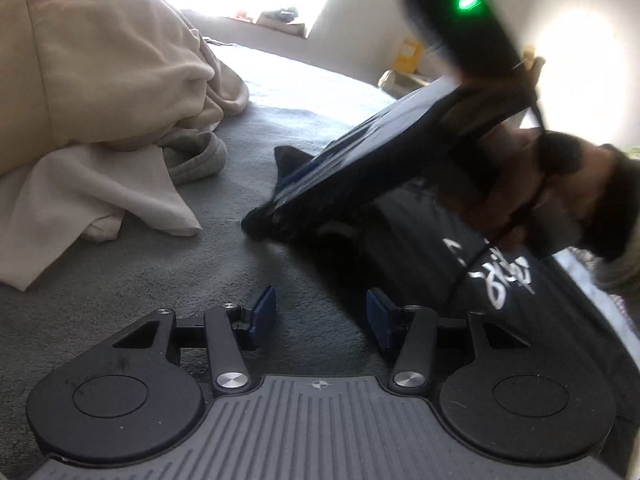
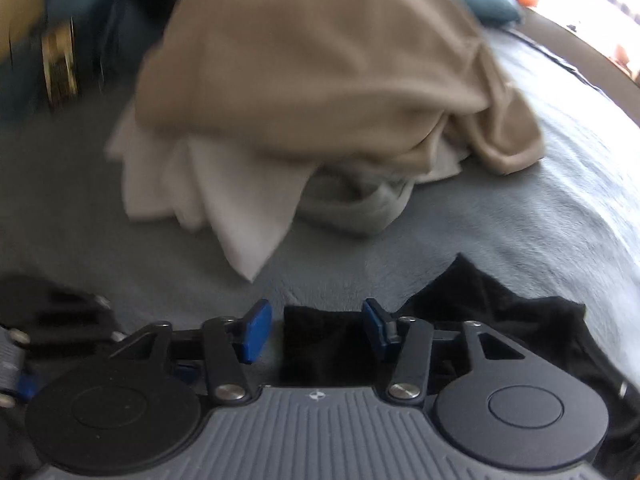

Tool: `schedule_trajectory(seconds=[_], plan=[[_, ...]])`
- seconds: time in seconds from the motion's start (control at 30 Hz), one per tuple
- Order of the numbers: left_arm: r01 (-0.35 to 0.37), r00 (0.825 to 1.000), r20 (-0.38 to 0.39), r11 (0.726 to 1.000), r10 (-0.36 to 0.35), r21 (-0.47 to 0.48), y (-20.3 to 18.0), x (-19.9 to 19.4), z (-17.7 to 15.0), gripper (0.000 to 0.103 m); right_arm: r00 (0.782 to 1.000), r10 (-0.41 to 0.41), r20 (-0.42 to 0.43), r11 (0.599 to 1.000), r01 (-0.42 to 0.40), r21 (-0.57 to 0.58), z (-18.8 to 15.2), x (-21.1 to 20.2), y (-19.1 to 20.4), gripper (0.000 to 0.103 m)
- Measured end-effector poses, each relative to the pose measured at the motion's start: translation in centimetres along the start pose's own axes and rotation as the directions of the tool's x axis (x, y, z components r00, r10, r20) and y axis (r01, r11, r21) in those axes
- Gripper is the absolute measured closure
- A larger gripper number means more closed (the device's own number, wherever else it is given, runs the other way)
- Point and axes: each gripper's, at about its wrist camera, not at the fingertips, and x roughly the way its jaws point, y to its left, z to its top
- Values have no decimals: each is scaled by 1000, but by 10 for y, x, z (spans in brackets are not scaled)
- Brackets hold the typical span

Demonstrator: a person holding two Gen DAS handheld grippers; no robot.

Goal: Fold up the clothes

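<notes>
From my left wrist camera, the left tongs (image 1: 321, 318) stand released, their 2 blue pads (image 1: 265, 312) apart with only the grey blanket (image 1: 168, 280) of the bed showing between them. The black garment (image 1: 432, 256) with white print lies flat on that blanket, just right of the left tongs. Over the garment's far edge the right tongs (image 1: 260, 222) tilt down in a person's hand (image 1: 516, 200), blurred, tip at the cloth; I cannot tell their state here. The beige pile of clothes (image 1: 100, 72) sits well left of the black garment, a white piece (image 1: 100, 192) under it.

From my right wrist camera, the right tongs (image 2: 318, 328) are released: the blue pads (image 2: 256, 332) stand apart, the black garment's (image 2: 500, 320) edge lying between them without being pinched. Beyond the garment sits the beige pile (image 2: 320, 60), white (image 2: 224, 200) and grey cloth (image 2: 360, 208) beneath it.
</notes>
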Motion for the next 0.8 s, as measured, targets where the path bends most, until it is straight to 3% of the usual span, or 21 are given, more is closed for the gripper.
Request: schedule_trajectory(seconds=[0.07,0.17,0.27,0.37,0.47,0.63,0.7,0.8], plan=[[10,1000,4,1000,-10,14,-3,-1,0,53,999,4,54,999,-6,43,-6,-12,-6,93],[19,1000,16,999,-20,44,-11,-3,0,53,980,7,199,986,-40,162,-22,-48,-22,94],[20,999,36,997,-23,76,-19,-5,0,52,942,-15,334,948,-93,305,-61,-96,-38,94],[15,998,54,989,-23,145,-35,-5,-2,51,939,-30,344,892,-130,434,-108,-119,-49,93],[-2,998,64,973,-13,230,-54,-2,-6,50,958,-15,288,837,-146,528,-152,-117,-58,93],[-76,994,99,920,41,385,-88,2,-16,50,971,71,228,719,-208,663,-198,-105,-76,90],[-105,992,116,882,58,459,-102,3,-22,50,965,111,239,668,-251,701,-209,-103,-82,90],[-140,988,129,814,81,563,-125,9,-28,50,950,103,295,633,-291,717,-217,-114,-94,81]])
